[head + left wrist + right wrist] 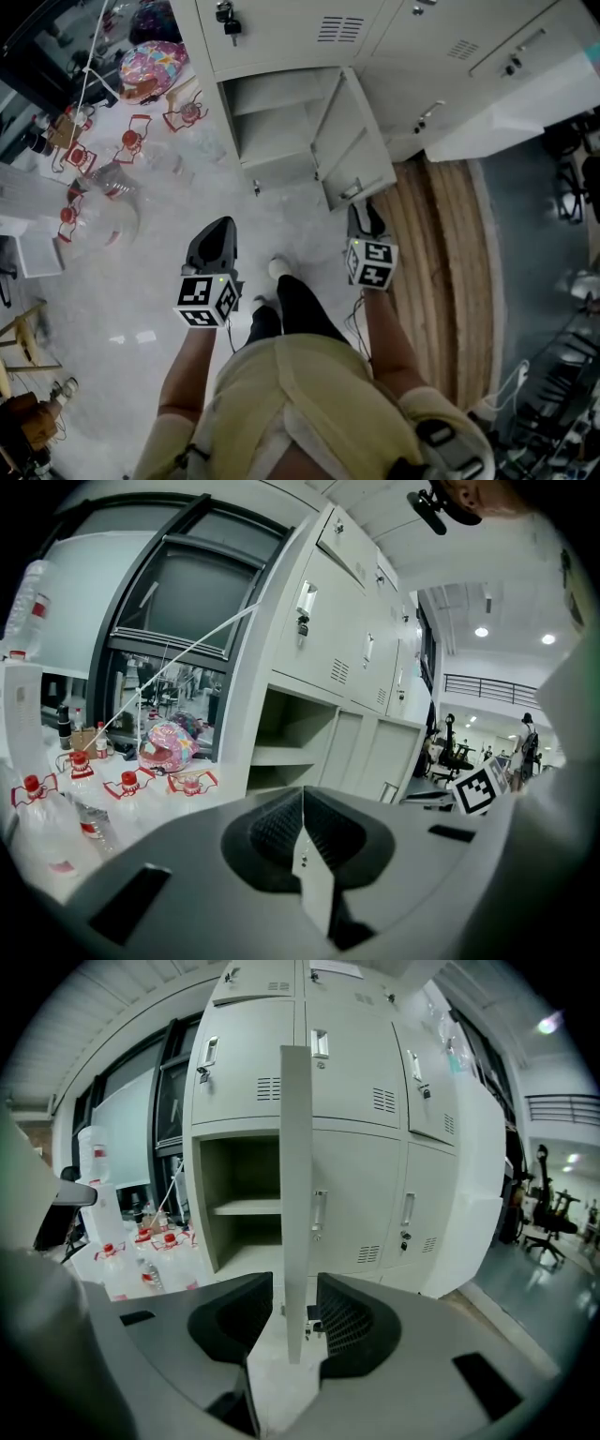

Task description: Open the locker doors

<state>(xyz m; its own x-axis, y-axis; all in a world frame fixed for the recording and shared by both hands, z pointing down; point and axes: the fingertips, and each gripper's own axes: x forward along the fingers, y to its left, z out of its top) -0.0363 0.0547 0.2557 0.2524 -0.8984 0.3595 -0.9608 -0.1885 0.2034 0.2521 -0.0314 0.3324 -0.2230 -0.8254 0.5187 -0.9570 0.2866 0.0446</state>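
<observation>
A bank of grey lockers (pixel 394 37) stands ahead. One lower door (pixel 342 131) hangs open, showing a compartment (pixel 272 122) with a shelf. My right gripper (pixel 364 217) is open just in front of that door's free edge, near its handle (pixel 352 192). In the right gripper view the door (pixel 296 1194) is seen edge-on, lined up between the spread jaws of the right gripper (pixel 295 1321), with small gaps either side. My left gripper (pixel 217 232) hangs shut and empty over the floor, left of the door. From the left gripper (pixel 302 803), the compartment (pixel 281 752) lies ahead.
The neighbouring locker doors (pixel 412 1194) are shut; an upper one carries a lock with keys (pixel 228 23). Several red-capped bottles (pixel 131 141) and a colourful helmet-like object (pixel 150 67) lie on the floor at left. A wooden strip (pixel 441 281) runs at right. The person's shoe (pixel 279 267) is between the grippers.
</observation>
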